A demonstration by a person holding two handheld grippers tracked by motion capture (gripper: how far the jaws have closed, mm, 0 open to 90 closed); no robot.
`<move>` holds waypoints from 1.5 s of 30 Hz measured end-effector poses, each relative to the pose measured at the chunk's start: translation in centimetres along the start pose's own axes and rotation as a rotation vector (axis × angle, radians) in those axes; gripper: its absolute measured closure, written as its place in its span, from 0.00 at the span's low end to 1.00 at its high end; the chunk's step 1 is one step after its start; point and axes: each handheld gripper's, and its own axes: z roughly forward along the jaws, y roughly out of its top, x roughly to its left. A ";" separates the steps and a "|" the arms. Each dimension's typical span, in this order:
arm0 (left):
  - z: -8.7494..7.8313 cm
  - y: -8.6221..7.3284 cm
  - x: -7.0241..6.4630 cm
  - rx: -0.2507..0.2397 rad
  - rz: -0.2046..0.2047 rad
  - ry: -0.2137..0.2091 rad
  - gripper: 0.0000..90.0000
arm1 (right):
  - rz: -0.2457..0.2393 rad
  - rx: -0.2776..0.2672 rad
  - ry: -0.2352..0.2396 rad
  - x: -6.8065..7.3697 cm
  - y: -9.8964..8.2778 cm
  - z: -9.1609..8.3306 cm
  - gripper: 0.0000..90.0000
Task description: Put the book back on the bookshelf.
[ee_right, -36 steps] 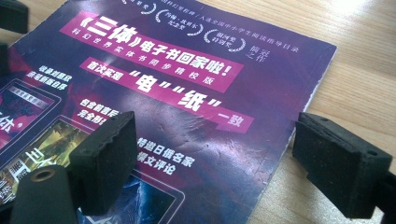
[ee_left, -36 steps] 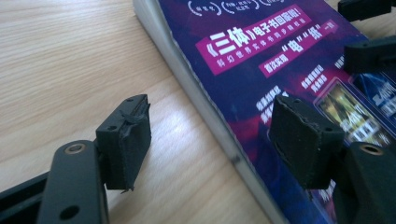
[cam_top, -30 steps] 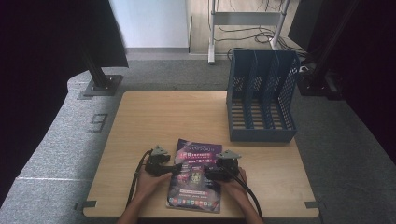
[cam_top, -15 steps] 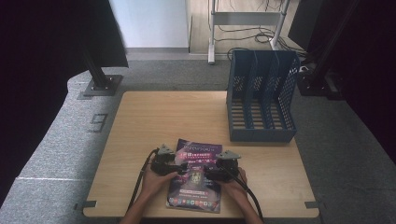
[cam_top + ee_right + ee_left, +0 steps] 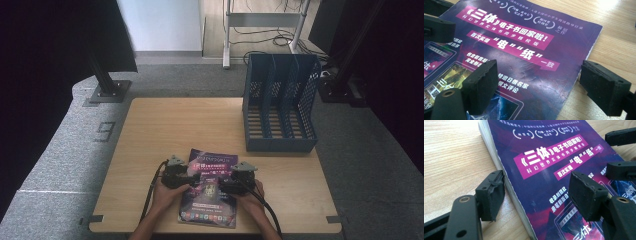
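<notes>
Left claw (image 5: 536, 192) spread astride magazine (image 5: 210, 187) edge, right claw (image 5: 544, 87) likewise (both low, flat).

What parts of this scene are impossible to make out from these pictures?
- Magazine: its side edges in the high view, covered by the left gripper and right gripper.
- Its lower cover: cut off by the bottom edge in both gripper views.
- File rack: slot floors too dim in the high view.

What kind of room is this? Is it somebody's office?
Probably a lab or test room set up like an office desk: a wooden table with a purple book and a blue file rack, plus cables on the floor behind.
</notes>
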 end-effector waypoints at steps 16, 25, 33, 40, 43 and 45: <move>-1.4 0.9 -0.5 -0.059 -0.037 -0.207 0.36 | 0.000 0.000 0.000 0.0 0.0 0.0 0.17; -0.3 1.5 -1.2 -0.021 0.034 -0.151 0.39 | 0.000 0.000 0.001 0.0 0.0 0.0 0.17; 1.1 2.6 -2.2 0.015 0.126 -0.043 0.43 | -0.001 0.000 0.003 0.0 0.0 0.0 0.17; 1.5 2.9 -2.1 0.023 0.141 -0.041 0.52 | -0.001 0.000 0.003 0.0 0.0 0.0 0.17; 1.4 2.9 -2.0 0.022 0.147 -0.040 0.56 | -0.001 0.000 0.003 0.0 0.0 0.0 0.17; 1.4 2.8 -1.9 0.024 0.152 -0.028 0.60 | -0.001 0.000 0.003 0.0 0.0 0.0 0.17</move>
